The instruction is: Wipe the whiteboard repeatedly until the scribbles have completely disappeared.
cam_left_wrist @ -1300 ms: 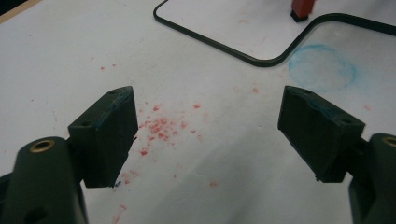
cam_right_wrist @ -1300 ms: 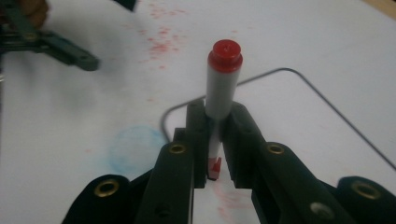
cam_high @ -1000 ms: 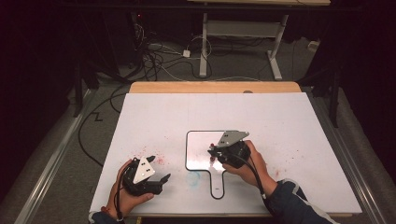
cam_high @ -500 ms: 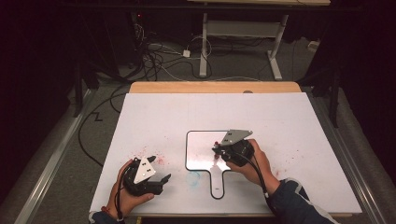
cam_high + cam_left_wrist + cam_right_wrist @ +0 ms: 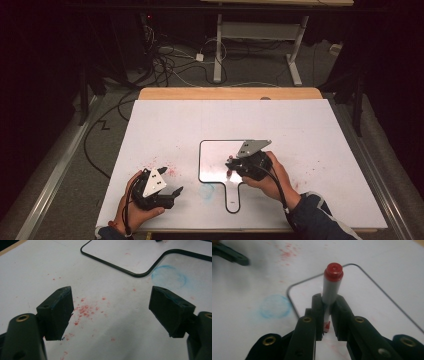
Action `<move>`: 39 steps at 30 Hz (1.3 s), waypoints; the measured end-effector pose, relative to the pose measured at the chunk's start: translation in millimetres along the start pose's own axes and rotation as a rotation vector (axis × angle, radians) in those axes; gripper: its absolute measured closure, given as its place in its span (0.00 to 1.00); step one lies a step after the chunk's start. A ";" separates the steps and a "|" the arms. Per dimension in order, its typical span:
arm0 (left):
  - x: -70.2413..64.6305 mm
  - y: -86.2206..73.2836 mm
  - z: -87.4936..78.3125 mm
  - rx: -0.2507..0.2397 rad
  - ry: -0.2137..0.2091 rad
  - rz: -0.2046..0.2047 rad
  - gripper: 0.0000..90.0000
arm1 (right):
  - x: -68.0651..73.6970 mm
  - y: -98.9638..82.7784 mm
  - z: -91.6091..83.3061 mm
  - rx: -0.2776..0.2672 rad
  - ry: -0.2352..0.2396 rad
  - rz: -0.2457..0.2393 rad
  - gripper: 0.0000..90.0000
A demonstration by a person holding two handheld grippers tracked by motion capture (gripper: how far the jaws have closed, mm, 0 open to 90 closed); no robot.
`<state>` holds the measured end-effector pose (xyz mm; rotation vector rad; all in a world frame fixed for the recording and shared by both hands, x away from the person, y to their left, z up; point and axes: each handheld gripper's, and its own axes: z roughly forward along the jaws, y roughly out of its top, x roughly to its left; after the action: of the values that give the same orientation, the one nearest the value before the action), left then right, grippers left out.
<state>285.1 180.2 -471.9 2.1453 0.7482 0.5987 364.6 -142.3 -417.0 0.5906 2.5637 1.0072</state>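
Barely shifted since a second ago, the right gripper (image 5: 327, 315) clamps a red-capped marker (image 5: 332, 285), apparently over the whiteboard (image 5: 212, 162); the left gripper (image 5: 110, 312) gapes wide.

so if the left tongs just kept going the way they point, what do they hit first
Probably the white table sheet itself: the open left tongs tilt down at bare sheet speckled with red marks. Past that lie the blue smudge and the small whiteboard's black rim, though depth is hard to judge.

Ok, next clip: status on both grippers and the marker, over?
Right gripper shut on red-capped marker, over the small whiteboard. Left gripper open, fingers holding nothing, above red specks on the table. Nothing in the way.
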 end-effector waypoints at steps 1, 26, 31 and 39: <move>0.1 -0.1 -0.1 -0.001 0.000 -0.001 0.21 | -4.3 -1.9 -1.6 0.010 -0.051 -0.008 0.91; -1.2 1.5 0.8 0.005 -0.007 0.008 0.22 | 0.0 -7.8 -5.9 -0.014 0.082 0.034 0.91; -2.4 1.4 1.6 0.018 -0.020 0.019 0.22 | -3.6 -7.4 -8.8 0.011 0.073 0.027 0.91; -1.9 1.6 2.8 0.022 -0.020 0.018 0.22 | -14.1 -9.6 -9.4 0.017 0.015 0.049 0.91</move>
<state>286.0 176.6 -472.6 2.1772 0.7285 0.5804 370.2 -160.9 -415.1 0.6564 2.5847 1.0107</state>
